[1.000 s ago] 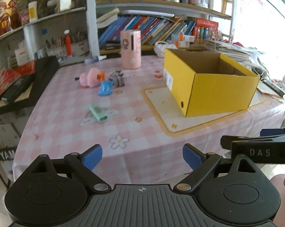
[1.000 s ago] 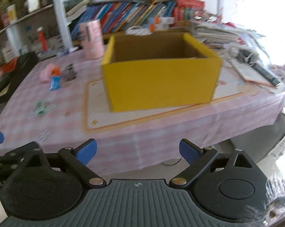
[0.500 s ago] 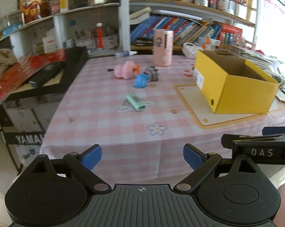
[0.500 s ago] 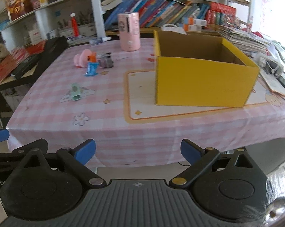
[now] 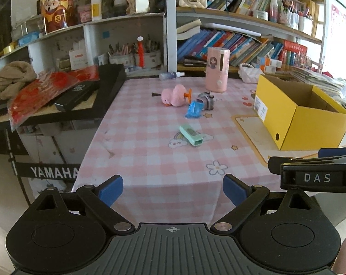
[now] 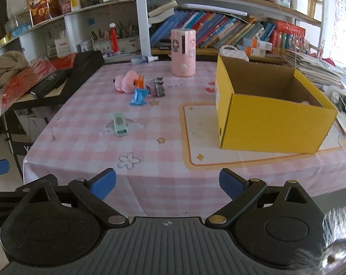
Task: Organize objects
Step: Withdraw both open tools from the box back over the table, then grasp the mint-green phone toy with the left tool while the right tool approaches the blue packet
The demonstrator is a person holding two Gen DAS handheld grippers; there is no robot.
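Observation:
A pink plush duck [image 5: 175,96] [image 6: 127,83], a grey toy camera [image 5: 206,100] [image 6: 156,87], a blue packet [image 5: 193,109] [image 6: 138,97] and a mint green clip [image 5: 191,135] [image 6: 120,123] lie on the pink checked table [image 5: 150,155]. An open yellow box [image 5: 299,112] [image 6: 269,110] stands to the right on a mat. My left gripper [image 5: 173,189] is open and empty, before the table's front edge. My right gripper [image 6: 167,181] is open and empty, also short of the table.
A pink cylinder device [image 5: 217,68] [image 6: 183,51] and a small spray bottle [image 5: 171,75] stand at the table's far side. A black keyboard [image 5: 81,91] with red packets lies left of the table. Bookshelves [image 5: 230,43] stand behind. Stacked papers [image 6: 315,66] lie at the right.
Both grippers have pulled back from the table and the left has swung left; the table and box look smaller and farther. Both stay open and empty.

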